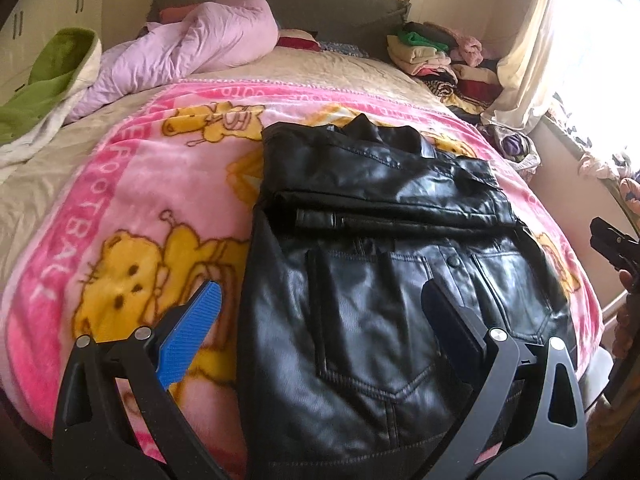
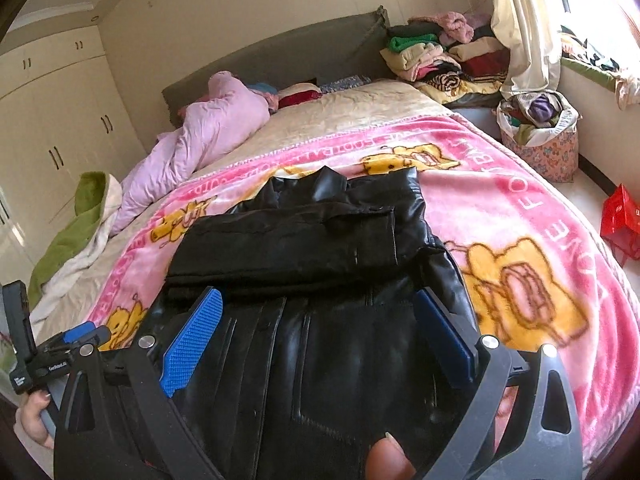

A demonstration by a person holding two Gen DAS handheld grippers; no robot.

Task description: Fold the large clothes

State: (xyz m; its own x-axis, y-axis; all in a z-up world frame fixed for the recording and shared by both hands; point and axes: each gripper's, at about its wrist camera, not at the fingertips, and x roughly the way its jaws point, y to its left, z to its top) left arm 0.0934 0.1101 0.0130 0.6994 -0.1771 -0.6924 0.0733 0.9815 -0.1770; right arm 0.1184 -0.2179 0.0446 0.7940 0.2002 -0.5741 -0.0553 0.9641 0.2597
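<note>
A black leather jacket (image 1: 372, 248) lies on a pink cartoon blanket (image 1: 120, 208) on the bed, collar at the far end, with its sleeves folded across the upper half. My left gripper (image 1: 320, 312) hovers open over the jacket's near left part, one blue pad (image 1: 196, 328) over the blanket and the other finger over the leather. My right gripper (image 2: 320, 328) is open above the jacket (image 2: 304, 240) at its near hem, holding nothing. In the right wrist view the left gripper (image 2: 40, 352) shows at the lower left, held by a hand (image 2: 34, 420).
A lilac duvet (image 1: 188, 52) and a green towel (image 1: 48, 76) lie at the bed's far left. Folded clothes (image 2: 440, 56) pile up by the headboard's right end. A curtain (image 2: 520, 28), a full laundry basket (image 2: 540, 136) and a red bag (image 2: 620, 220) stand right of the bed.
</note>
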